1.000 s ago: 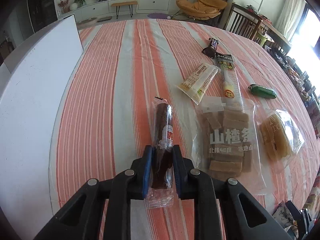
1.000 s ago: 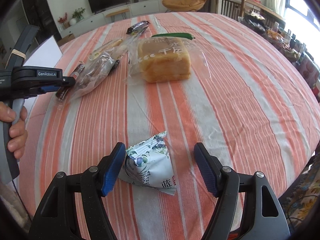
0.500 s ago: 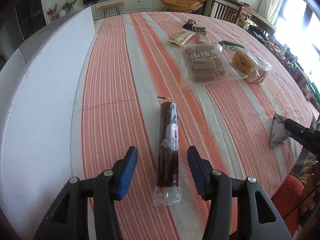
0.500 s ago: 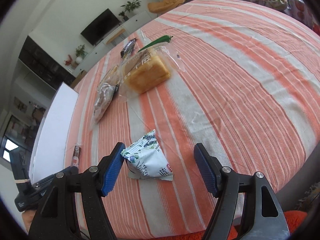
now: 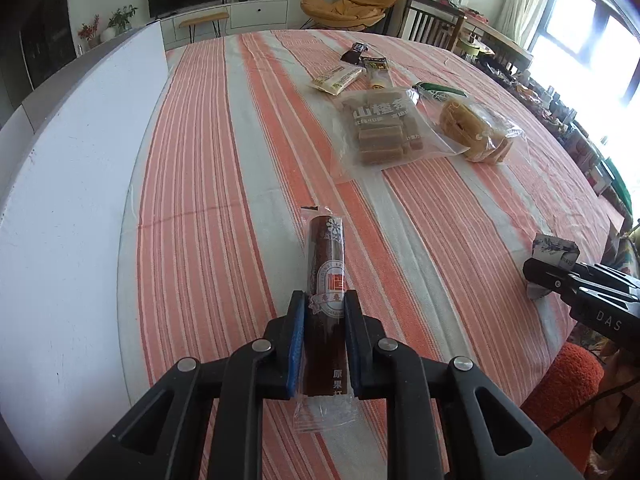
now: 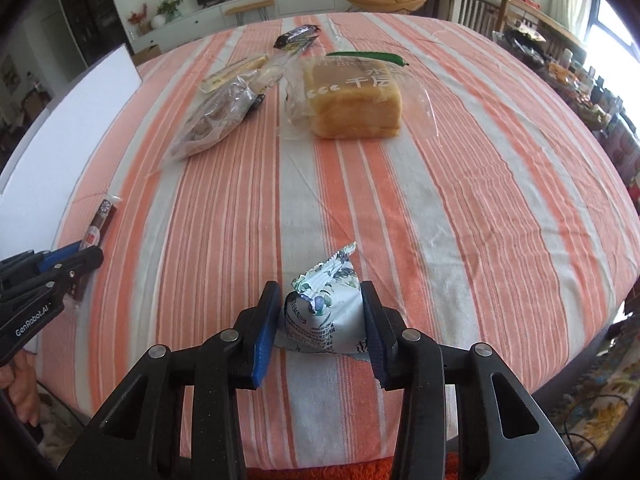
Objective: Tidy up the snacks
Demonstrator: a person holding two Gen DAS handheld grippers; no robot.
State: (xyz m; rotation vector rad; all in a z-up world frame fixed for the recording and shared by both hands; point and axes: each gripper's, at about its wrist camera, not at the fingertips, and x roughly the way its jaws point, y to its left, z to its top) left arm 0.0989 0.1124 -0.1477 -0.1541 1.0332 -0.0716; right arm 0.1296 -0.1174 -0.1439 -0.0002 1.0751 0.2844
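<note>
We see a tabletop (image 5: pixel 224 168) covered by a cloth with orange and pale stripes. A white panel (image 5: pixel 68 184) runs along its left edge in the left wrist view.

Largest of the snacks is the bagged loaf of layered bread (image 6: pixel 352 100), lying toward the far middle of the tabletop. Just beside it on its left lies the clear bag of brown bars (image 5: pixel 380 128). Beyond these 2 we see a flat cream packet (image 5: pixel 336 78), a narrow yellow packet with a dark header (image 5: pixel 376 72), a small dark wrapper (image 5: pixel 354 51) and a green wrapped stick (image 6: pixel 368 57), all grouped near the far end.

The dark red roll in a clear wrapper (image 5: pixel 326 280) lies near the front left of the tabletop, close to the white panel. The left gripper (image 5: pixel 323 344) has its 2 fingers pinching this roll across its near half; the pads press on both sides of the wrapper.

The small white pouch with a blue floral print (image 6: pixel 322 312) sits at the near edge, well apart from the far group. The right gripper (image 6: pixel 320 332) has its fingers on either side of this pouch and they are closing; the right pad touches the pouch, while a thin gap shows at the left pad.

A hand (image 6: pixel 20 392) grips the left handle at the lower left of the right wrist view.
</note>
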